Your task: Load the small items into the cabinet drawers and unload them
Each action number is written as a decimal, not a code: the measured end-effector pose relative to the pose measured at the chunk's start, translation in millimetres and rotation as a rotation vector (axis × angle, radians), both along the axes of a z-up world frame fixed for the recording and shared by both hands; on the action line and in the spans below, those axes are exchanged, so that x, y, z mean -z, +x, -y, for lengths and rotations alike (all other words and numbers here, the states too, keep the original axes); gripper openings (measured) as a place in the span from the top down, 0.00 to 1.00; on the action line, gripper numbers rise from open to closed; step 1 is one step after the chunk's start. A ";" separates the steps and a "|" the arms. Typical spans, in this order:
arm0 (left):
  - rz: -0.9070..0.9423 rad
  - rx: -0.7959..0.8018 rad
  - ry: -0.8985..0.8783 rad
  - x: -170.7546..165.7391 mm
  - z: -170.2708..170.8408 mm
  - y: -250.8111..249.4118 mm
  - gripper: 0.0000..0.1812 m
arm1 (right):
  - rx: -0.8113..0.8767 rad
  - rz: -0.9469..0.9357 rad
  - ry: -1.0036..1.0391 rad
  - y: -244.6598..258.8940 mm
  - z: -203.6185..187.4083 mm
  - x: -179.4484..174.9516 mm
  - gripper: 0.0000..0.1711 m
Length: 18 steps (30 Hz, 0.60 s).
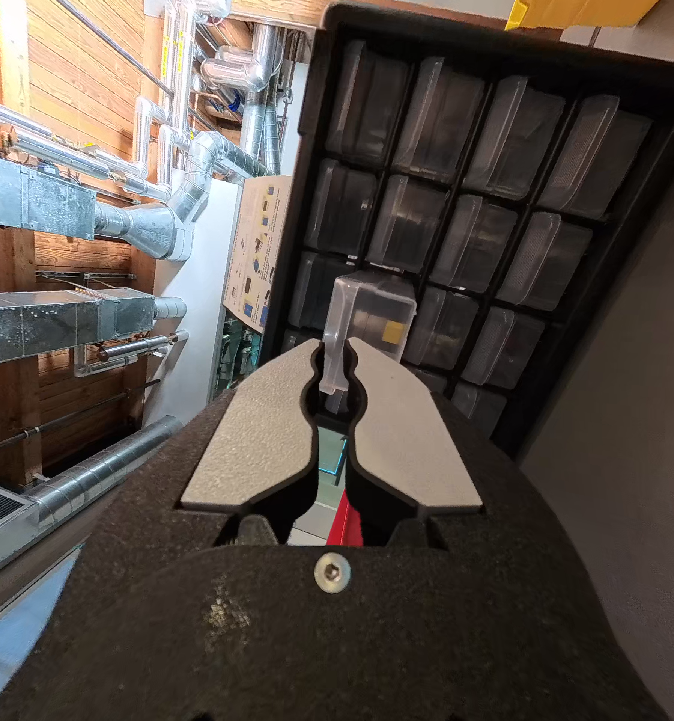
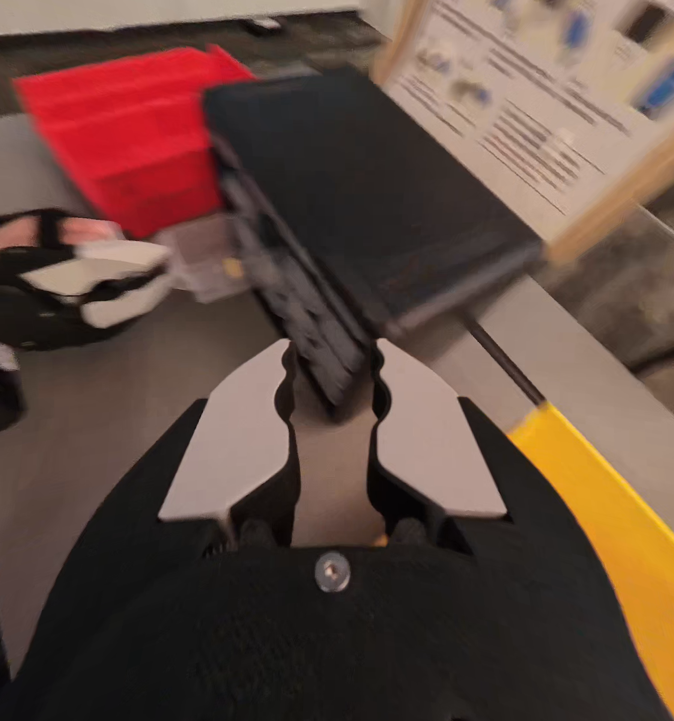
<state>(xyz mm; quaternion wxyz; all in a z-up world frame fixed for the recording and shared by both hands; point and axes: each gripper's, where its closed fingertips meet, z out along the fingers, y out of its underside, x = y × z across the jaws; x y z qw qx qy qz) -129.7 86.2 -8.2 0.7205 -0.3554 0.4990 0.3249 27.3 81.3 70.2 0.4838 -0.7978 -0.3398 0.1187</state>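
1. The left gripper (image 1: 333, 364) has its fingers (image 1: 273, 421) nearly together on the clear pull tab of one drawer (image 1: 370, 308); the tab runs down between the two fingertips, and only a thin gap shows on either side of it.
2. That drawer is clear plastic and sticks out of the black cabinet (image 1: 495, 187) toward the camera, while the drawers around it sit flush in their slots.
3. A small yellow item (image 1: 392, 333) shows through the drawer's clear wall, just beyond the fingertips and to their right in the left wrist view.
4. The left wrist view is rolled sideways, so the cabinet's grid of drawers leans across the picture; silver ducts (image 1: 54, 195) and wooden boards fill the left side.
5. The right gripper (image 2: 331, 351) is held with its fingers (image 2: 234, 441) a moderate way apart and nothing between them that they touch; the near corner of the cabinet shows in the gap, farther off.
6. The right wrist view is motion-blurred. It shows the cabinet from its side on the grey desk (image 2: 132, 390), with the pulled-out drawer and yellow item to the left of the cabinet face and the left gripper at it.
7. A red bin (image 2: 125, 136) stands behind the cabinet, a yellow bin (image 2: 608, 526) lies at lower right, and a printed sheet (image 2: 522, 109) leans at upper right.
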 end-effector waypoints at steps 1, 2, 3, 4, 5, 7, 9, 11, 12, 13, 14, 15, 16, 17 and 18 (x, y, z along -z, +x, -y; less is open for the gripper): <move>0.004 0.000 -0.005 -0.4 -0.4 -0.6 0.95 | -0.096 0.002 0.015 -27.7 5.1 -1.6 0.79; 0.008 0.000 -0.009 -0.5 -0.5 -0.8 0.95 | -0.174 0.019 0.014 -52.4 9.0 -0.2 0.80; 0.008 -0.001 -0.012 -0.8 -0.3 -0.6 0.95 | -0.229 0.057 -0.002 -72.5 9.6 3.8 0.81; 0.008 -0.001 -0.010 -1.4 0.5 0.0 0.95 | -0.268 0.102 -0.018 -88.9 6.7 8.2 0.81; 0.010 0.003 -0.006 -2.4 2.3 1.0 0.95 | -0.300 0.140 -0.039 -103.6 1.8 11.9 0.82; 0.009 0.014 0.003 -3.3 6.8 2.7 0.95 | -0.357 0.196 -0.134 -128.7 -6.5 23.1 0.84; 0.009 0.020 0.006 -2.6 9.9 2.8 0.95 | -0.368 0.282 -0.225 -143.3 -15.6 37.8 0.84; 0.004 0.020 0.005 -1.5 11.1 3.0 0.95 | -0.386 0.408 -0.286 -150.1 -20.4 55.1 0.84; 0.003 0.020 0.004 -1.2 11.4 3.1 0.95 | -0.397 0.476 -0.305 -151.3 -21.7 63.4 0.85; 0.004 0.021 0.001 -0.9 11.6 3.0 0.95 | -0.397 0.546 -0.313 -150.6 -24.8 70.7 0.85; 0.006 0.020 0.001 -1.0 11.5 2.6 0.95 | -0.387 0.600 -0.313 -150.4 -28.9 76.2 0.85; 0.010 0.020 0.003 -1.4 11.7 2.0 0.95 | -0.389 0.623 -0.329 -152.7 -30.1 80.7 0.85; 0.013 0.021 0.003 -1.4 11.7 1.6 0.95 | -0.388 0.635 -0.362 -154.7 -30.0 84.8 0.85; 0.015 0.021 0.003 -1.1 11.8 1.0 0.95 | -0.374 0.654 -0.382 -154.9 -32.4 87.8 0.85; 0.013 0.022 0.004 -0.8 12.0 0.7 0.95 | -0.367 0.673 -0.397 -154.8 -34.4 90.6 0.85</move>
